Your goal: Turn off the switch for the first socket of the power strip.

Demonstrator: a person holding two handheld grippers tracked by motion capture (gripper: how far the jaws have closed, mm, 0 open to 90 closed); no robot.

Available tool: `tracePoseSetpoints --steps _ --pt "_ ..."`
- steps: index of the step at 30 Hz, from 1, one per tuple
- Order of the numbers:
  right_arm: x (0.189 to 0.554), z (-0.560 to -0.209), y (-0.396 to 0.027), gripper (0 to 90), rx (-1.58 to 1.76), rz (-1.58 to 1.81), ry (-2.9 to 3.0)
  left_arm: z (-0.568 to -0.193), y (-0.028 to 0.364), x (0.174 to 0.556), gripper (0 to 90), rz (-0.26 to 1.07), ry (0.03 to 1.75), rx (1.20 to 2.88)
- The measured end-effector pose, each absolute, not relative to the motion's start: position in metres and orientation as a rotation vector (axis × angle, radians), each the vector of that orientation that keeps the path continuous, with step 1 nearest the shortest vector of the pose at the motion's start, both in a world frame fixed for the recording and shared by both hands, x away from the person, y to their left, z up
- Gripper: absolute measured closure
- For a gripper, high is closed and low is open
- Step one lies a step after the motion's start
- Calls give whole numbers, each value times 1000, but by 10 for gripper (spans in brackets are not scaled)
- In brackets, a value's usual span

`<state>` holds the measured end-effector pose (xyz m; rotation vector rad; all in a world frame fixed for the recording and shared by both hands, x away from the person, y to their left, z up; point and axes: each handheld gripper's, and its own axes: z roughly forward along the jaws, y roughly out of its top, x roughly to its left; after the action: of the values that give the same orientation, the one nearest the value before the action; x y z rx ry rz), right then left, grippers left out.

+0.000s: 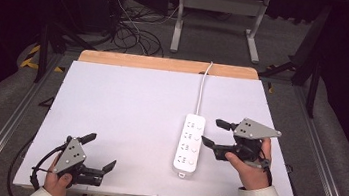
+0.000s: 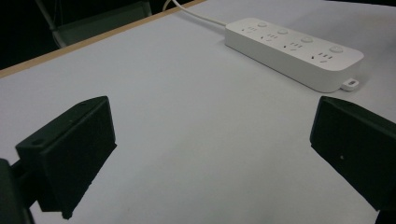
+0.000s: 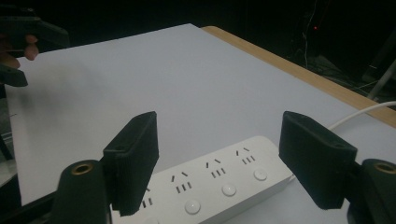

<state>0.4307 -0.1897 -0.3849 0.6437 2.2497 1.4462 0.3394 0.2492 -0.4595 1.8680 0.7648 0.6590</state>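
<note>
At the near left corner of the white table [image 1: 126, 107], your left gripper [image 1: 100, 153] sits low over bare surface with its jaws spread wide and nothing between them; the left gripper view shows only plain tabletop in the gap. It is well apart from anything worth grasping.

Moving right, the power strip [image 1: 190, 143] lies flat, right of centre, its long axis running away from you and its white cord [image 1: 203, 84] trailing off over the wooden far edge [image 1: 166, 64]. Four sockets with a round button beside each face upward. I judge it a rigid plastic bar, moderately light, with smooth and somewhat slippery sides; it should not flex or crush, but the cord will drag and may swing the far end round as you lift. Take it across its narrow width near the middle, jaws on the two long side walls, so it balances and no button gets pressed. Avoid the small tab at the near end, which looks too slight to carry it.

Farther right, your right gripper [image 1: 214, 134] hovers just beside the strip's right flank, jaws parted and empty, pointing left toward it. The right gripper view looks down between those jaws onto the sockets, so the strip is already lined up beneath the opening.
</note>
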Motion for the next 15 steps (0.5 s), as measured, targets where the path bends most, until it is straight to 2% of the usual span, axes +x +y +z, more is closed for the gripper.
tracePoseSetpoints --steps 8,15 --pt "421 -393 -202 305 660 1447 2293 -460 249 339 6 659 767 1865" --pt "414 -406 -214 270 680 1435 2313 -459 249 339 6 663 766 1865"
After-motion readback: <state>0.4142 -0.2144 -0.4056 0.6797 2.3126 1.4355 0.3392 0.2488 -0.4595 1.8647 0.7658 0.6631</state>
